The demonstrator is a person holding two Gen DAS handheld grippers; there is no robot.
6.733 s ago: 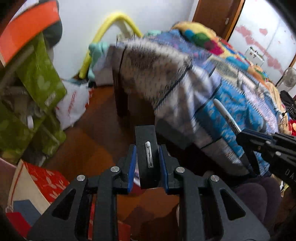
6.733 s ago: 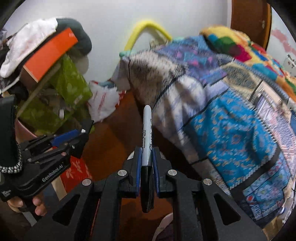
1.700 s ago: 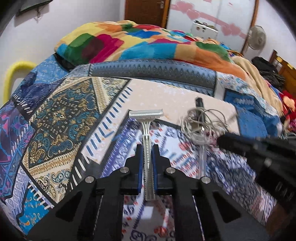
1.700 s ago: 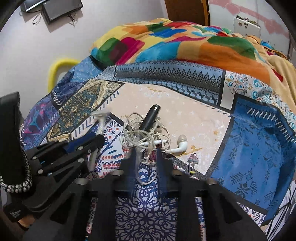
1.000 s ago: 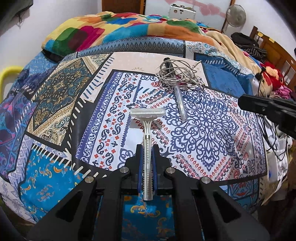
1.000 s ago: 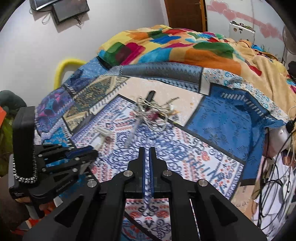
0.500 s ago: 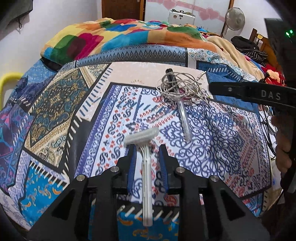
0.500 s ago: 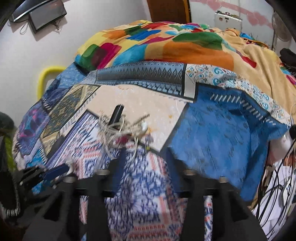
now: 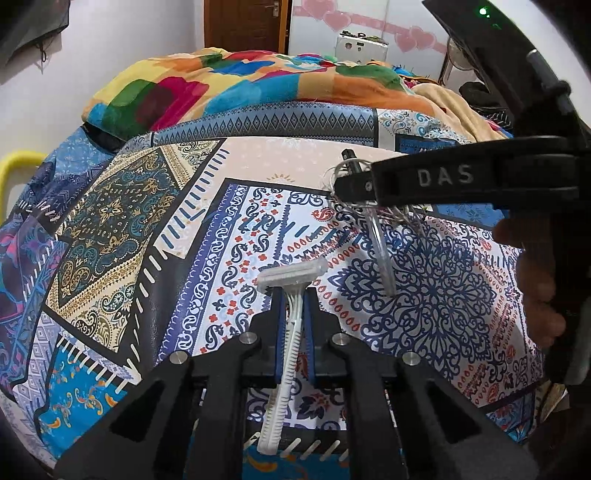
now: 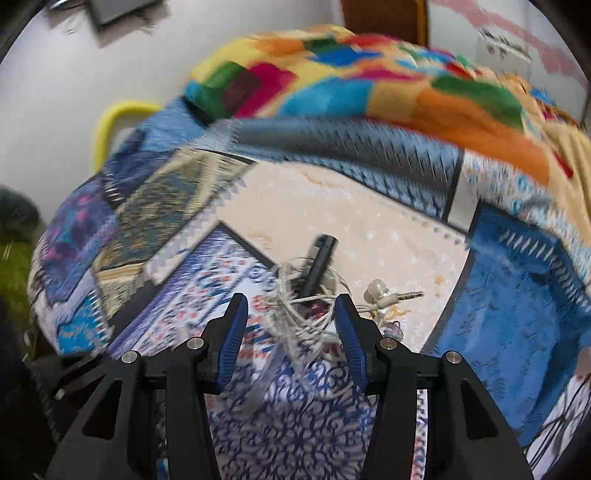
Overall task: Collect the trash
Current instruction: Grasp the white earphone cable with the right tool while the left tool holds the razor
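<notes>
My right claw (image 10: 290,325), spread wide, sits dead ahead of the earphone tangle (image 10: 306,310) mid-bed; left claw (image 9: 293,321) loosely straddles the razor (image 9: 291,291).

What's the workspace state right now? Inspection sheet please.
Surface: patterned bedspread on a bed.
Job's things: razor lying between the left gripper's fingers; tangled earphones with a black pen and a clear tube.
Clutter: nothing seen beyond these.
Grippers: left gripper open around the razor handle; right gripper open above the earphones.
Cables: earphone cord only.
Surroundings: colourful blanket, brown door, yellow tube.
</notes>
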